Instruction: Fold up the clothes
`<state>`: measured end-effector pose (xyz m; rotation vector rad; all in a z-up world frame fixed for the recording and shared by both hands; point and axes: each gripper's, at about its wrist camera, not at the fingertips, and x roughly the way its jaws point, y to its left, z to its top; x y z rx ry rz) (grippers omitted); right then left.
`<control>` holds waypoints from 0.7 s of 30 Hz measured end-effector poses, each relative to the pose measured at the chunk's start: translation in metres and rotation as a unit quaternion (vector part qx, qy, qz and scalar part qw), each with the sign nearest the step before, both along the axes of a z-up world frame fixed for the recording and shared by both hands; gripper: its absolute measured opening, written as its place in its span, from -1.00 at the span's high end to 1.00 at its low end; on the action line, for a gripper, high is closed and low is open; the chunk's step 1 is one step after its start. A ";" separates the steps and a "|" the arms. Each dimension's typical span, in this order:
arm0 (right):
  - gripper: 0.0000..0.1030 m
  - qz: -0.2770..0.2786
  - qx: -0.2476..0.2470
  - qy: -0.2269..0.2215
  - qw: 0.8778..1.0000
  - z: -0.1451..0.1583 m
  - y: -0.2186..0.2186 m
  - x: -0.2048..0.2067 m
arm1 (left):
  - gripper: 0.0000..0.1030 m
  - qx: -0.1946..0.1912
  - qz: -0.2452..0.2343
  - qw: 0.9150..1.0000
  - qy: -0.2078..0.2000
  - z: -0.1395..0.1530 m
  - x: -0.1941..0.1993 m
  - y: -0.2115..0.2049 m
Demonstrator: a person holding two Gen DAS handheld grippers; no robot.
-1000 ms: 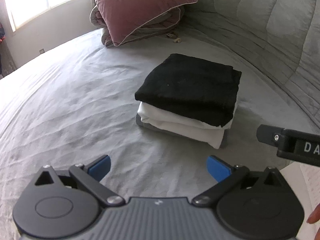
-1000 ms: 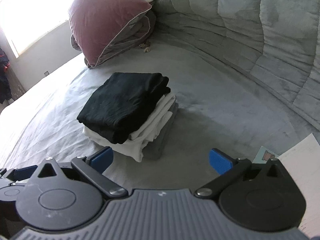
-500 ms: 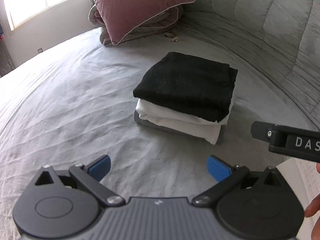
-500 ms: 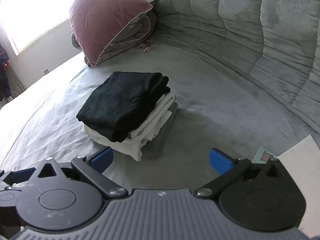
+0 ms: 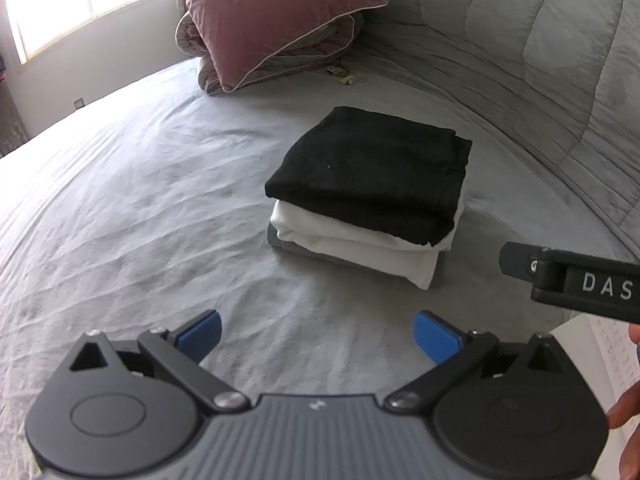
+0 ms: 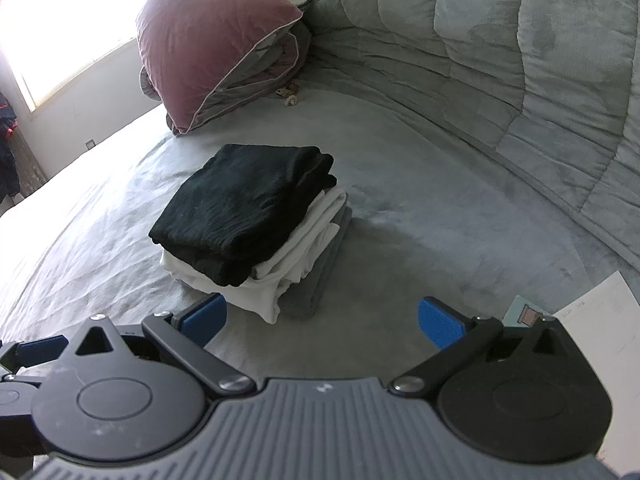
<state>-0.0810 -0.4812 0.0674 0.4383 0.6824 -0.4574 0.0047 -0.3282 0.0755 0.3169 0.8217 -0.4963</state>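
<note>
A stack of folded clothes rests on the grey bed: a black garment (image 5: pixel 372 168) (image 6: pixel 244 204) on top, a white one (image 5: pixel 360 244) (image 6: pixel 304 248) under it and a grey one (image 6: pixel 320 284) at the bottom. My left gripper (image 5: pixel 318 334) hovers open in front of the stack, holding nothing. My right gripper (image 6: pixel 322 318) is open too, just short of the stack's near corner, and empty. Part of the right gripper's black body (image 5: pixel 572 280) shows at the right edge of the left wrist view.
A mauve pillow (image 5: pixel 272 12) (image 6: pixel 212 40) leans on a folded grey duvet at the back. A quilted grey blanket (image 6: pixel 500 60) rises along the right. White paper (image 6: pixel 592 344) and a small card (image 6: pixel 524 316) lie at right. A person's fingers (image 5: pixel 628 412) show at the edge.
Both grippers have drawn back slightly from the stack and stay open. The right gripper's body has shifted a little left in the left wrist view. The stack has not moved.
</note>
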 end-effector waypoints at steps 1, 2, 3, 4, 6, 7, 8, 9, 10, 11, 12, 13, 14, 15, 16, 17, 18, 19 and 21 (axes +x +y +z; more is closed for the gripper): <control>-1.00 0.000 -0.001 0.000 1.000 0.000 0.000 0.000 | -0.99 0.000 -0.001 1.000 0.000 0.000 0.000 0.000; -1.00 0.001 -0.002 0.000 1.000 0.000 0.000 0.000 | -0.99 0.000 -0.001 1.000 0.000 0.000 0.000 0.000; -1.00 0.001 -0.002 -0.001 1.000 0.001 0.001 -0.001 | -0.99 0.000 -0.001 1.000 0.000 0.000 0.000 0.000; -1.00 0.001 -0.002 -0.001 1.000 0.001 0.001 -0.001 | -0.99 0.000 -0.001 1.000 0.000 0.000 0.000 0.000; -1.00 0.002 -0.002 -0.001 1.000 0.000 0.000 -0.001 | -0.99 0.000 -0.001 1.000 0.001 0.000 0.000 0.000; -1.00 0.001 -0.002 -0.001 1.000 0.000 0.001 -0.001 | -0.99 0.000 -0.001 1.000 0.001 0.000 0.000 -0.001; -1.00 0.001 -0.002 -0.001 1.000 0.000 0.001 -0.002 | -0.99 0.000 -0.001 1.000 0.001 0.000 0.000 -0.001; -1.00 0.001 -0.002 -0.001 1.000 0.000 0.001 -0.002 | -0.99 0.000 -0.001 1.000 0.001 0.000 0.000 -0.001; -1.00 0.002 -0.002 -0.001 1.000 0.000 0.001 -0.002 | -0.99 0.000 -0.001 1.000 0.001 0.000 0.000 -0.002; -1.00 0.002 -0.002 -0.001 1.000 0.000 0.001 -0.002 | -0.99 0.000 -0.002 1.000 0.001 -0.001 0.000 -0.002; -1.00 0.003 -0.002 -0.001 1.000 0.000 0.001 -0.002 | -0.99 0.000 -0.002 1.000 0.001 -0.001 0.000 -0.002; -1.00 0.003 -0.002 -0.001 1.000 0.000 0.001 -0.002 | -0.99 0.001 -0.002 1.000 0.001 -0.001 -0.001 -0.002; -1.00 0.003 -0.002 -0.001 1.000 0.000 0.001 -0.001 | -0.99 0.001 -0.001 1.000 0.000 0.000 -0.001 -0.002; -1.00 0.003 -0.002 0.000 1.000 0.000 0.002 -0.001 | -0.99 0.000 -0.001 1.000 0.000 0.000 -0.001 -0.002; -1.00 0.002 -0.002 0.000 1.000 0.000 0.002 -0.001 | -0.99 0.000 0.000 1.000 -0.001 0.000 -0.001 -0.001; -1.00 0.003 -0.002 0.000 1.000 0.000 0.002 -0.001 | -0.99 -0.001 0.000 1.000 0.000 0.001 -0.001 -0.001; -1.00 0.003 -0.002 0.000 1.000 0.001 0.002 -0.001 | -0.99 -0.001 0.001 1.000 0.000 0.001 -0.001 0.000; -1.00 0.003 -0.002 -0.001 1.000 0.001 0.002 -0.001 | -0.99 -0.001 0.002 1.000 0.000 0.001 0.000 0.000; -1.00 0.003 -0.002 -0.001 1.000 0.001 0.002 0.000 | -0.99 -0.002 0.004 1.000 -0.001 0.001 0.000 0.001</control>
